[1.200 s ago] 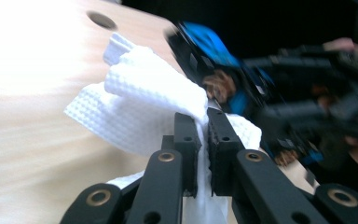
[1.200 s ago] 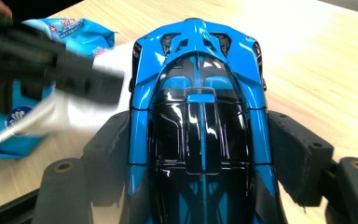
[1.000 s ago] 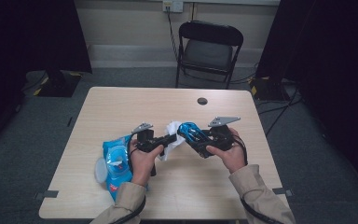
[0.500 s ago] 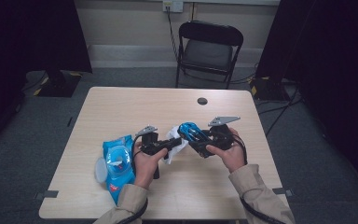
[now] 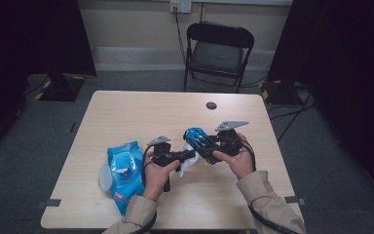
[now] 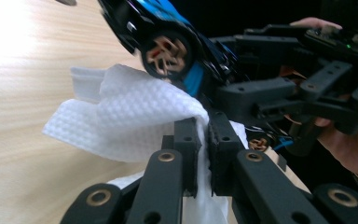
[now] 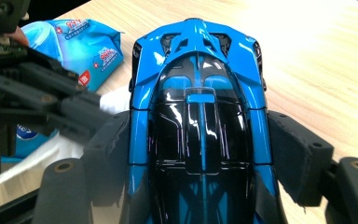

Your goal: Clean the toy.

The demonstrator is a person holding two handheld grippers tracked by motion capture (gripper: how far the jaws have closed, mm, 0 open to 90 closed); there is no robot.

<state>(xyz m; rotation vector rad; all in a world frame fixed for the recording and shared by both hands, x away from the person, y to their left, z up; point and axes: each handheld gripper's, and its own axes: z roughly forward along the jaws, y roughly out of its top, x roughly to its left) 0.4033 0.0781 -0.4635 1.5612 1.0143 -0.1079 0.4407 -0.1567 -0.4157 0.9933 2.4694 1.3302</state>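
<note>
A blue and black toy car [image 5: 197, 137] is held above the table, with my right gripper [image 5: 205, 144] shut on its two sides. In the right gripper view the car [image 7: 198, 93] points away from me, a black pad against each flank. My left gripper [image 6: 204, 133] is shut on a folded white wipe [image 6: 126, 116]. The wipe presses against the car's side just below a bronze-spoked wheel [image 6: 168, 51]. In the high view the left gripper [image 5: 187, 155] meets the car from the left, and the wipe [image 5: 185, 165] hangs beneath it.
A blue pack of wet wipes [image 5: 124, 168] lies on the wooden table [image 5: 141, 112] to the left of my hands, its round lid [image 5: 106, 178] flipped open. A small black disc [image 5: 211, 105] sits near the far edge. A black folding chair [image 5: 218, 48] stands behind the table.
My left gripper has shifted slightly to the right with the wipe, closer against the car. The right gripper and the car have stayed where they were.
</note>
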